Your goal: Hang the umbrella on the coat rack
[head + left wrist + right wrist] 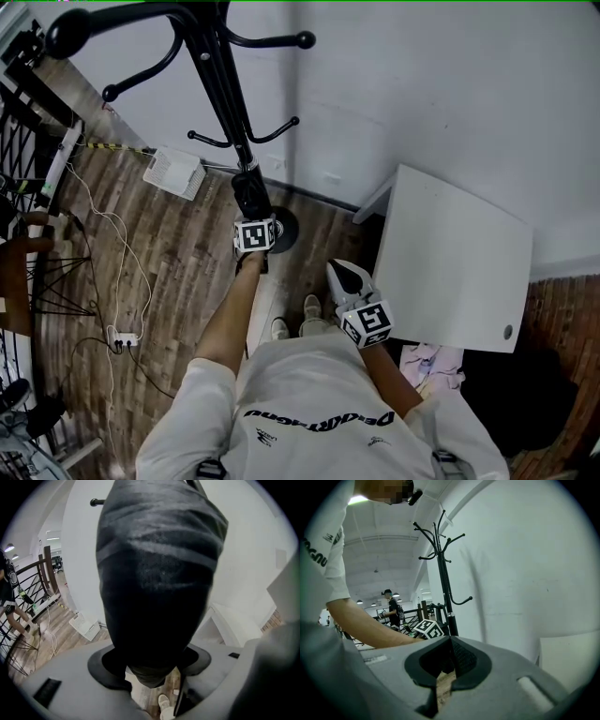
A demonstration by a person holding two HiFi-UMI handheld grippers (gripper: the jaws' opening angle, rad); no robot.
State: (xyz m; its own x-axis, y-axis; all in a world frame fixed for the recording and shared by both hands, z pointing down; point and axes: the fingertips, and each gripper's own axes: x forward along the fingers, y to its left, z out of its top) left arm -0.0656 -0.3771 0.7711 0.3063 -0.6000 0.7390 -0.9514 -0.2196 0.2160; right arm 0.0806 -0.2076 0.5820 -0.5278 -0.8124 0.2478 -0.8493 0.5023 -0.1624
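Left tool (254, 225): clamped wide around the folded umbrella (159, 573), fabric filling the jaws.
Right tool (450, 644): shut, empty.
Umbrella: low by the rack (214, 70) pole, below the hooks.
Done: umbrella in hand.
Left: lift it, hook it. No hook carries it yet.

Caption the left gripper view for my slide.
Left hand-held gripper holding a folded black umbrella, white wall behind.

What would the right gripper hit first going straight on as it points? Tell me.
Probably the coat rack pole, which stands just beyond the shut jaws of the right gripper. The left gripper is just beside that line; depth is unclear.
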